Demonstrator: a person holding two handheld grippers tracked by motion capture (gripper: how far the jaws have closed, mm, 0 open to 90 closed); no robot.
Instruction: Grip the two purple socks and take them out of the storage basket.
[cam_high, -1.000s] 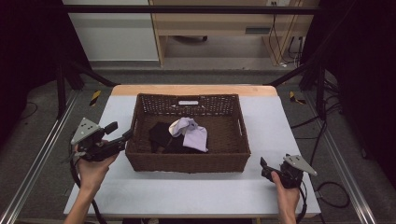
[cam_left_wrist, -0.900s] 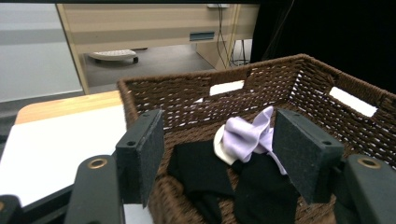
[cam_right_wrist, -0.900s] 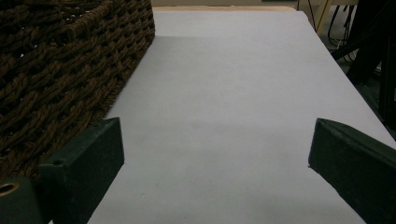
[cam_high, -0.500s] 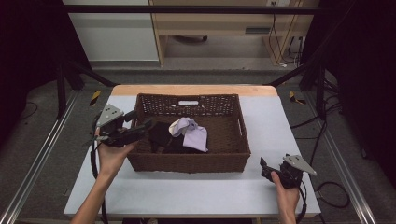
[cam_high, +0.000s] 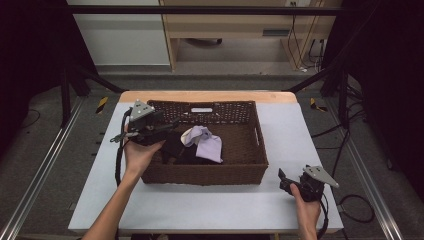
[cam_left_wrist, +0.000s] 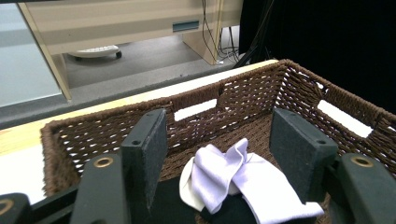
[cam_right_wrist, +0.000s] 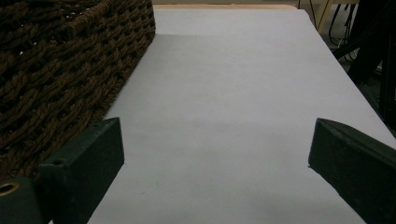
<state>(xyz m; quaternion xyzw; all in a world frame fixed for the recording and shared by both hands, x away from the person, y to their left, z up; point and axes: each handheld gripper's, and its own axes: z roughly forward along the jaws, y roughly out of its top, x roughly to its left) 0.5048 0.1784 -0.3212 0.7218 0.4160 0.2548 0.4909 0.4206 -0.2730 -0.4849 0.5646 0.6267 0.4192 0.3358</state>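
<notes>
A brown wicker basket stands mid-table. Inside it lie a pale lilac-white cloth and a black cloth. My left gripper is held over the basket's left rim, pointing inward above the black cloth. In the left gripper view its jaws stand open, empty, with the white cloth below and between them and the black cloth at the bottom. My right gripper rests low on the table at the front right, beside the basket's corner. It is wide open with nothing in it.
The white table has bare room right of the basket and along the front edge. The basket's far wall has a handle slot. The right gripper view has the basket's side close at left. Beyond the table stand a wooden desk and cables.
My left gripper has moved from the table left of the basket up and rightward, over the basket's left rim. The right gripper has stayed put.
</notes>
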